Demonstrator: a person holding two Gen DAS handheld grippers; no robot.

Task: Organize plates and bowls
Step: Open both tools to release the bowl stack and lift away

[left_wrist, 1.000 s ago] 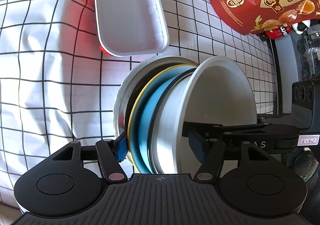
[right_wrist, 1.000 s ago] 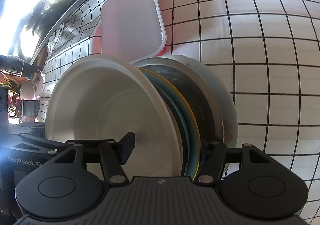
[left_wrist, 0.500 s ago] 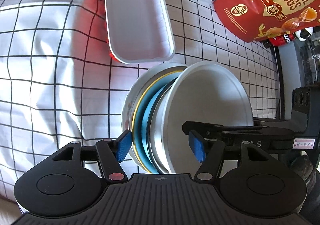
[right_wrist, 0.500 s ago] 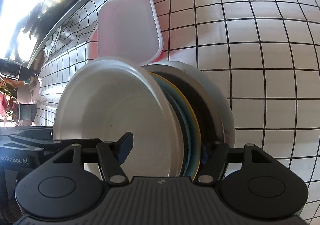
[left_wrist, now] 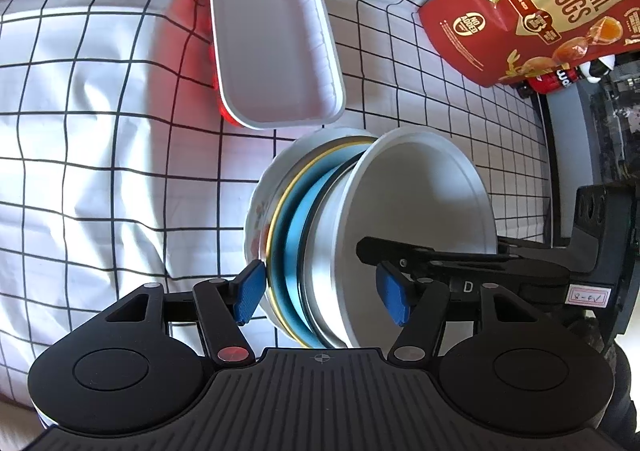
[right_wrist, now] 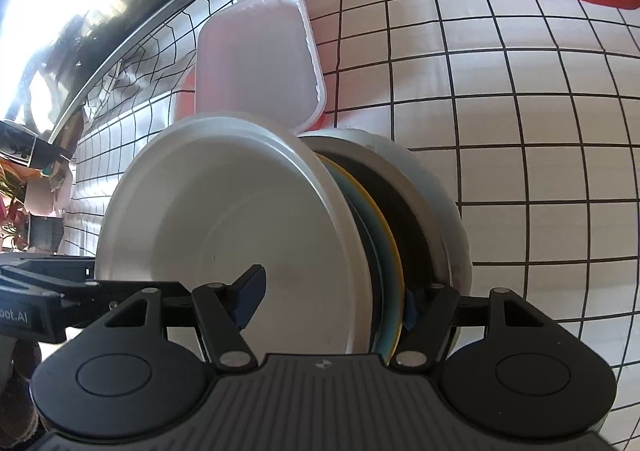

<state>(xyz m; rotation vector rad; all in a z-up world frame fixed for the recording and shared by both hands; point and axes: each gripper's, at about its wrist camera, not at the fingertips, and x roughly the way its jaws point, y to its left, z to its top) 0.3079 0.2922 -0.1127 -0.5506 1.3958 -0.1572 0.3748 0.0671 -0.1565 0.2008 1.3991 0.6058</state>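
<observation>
A nested stack lies on its side in both views over the checked cloth. It is made of a white bowl (left_wrist: 420, 203), a blue yellow-rimmed plate (left_wrist: 294, 239) and a floral bowl (left_wrist: 256, 223). My left gripper (left_wrist: 322, 297) straddles it with jaws closing. One pad stands just clear of the floral bowl and the other hangs inside the white bowl, neither pressing. My right gripper (right_wrist: 331, 307) is shut on the stack from the opposite side. Its left pad is in the white bowl (right_wrist: 224, 219) and its right pad is behind the outer bowl (right_wrist: 440, 211).
A white rectangular tray (left_wrist: 272, 43) rests on something red just beyond the stack. A red quail-egg pouch (left_wrist: 540, 7) lies at the far right. The black-gridded white cloth (left_wrist: 100, 131) covers the surface, and a dark edge (left_wrist: 560, 171) runs along its right side.
In the left wrist view the stack has drawn away from my left pad, which no longer tucks behind the plate rim. The tray sits lower in view. The right grip looks the same.
</observation>
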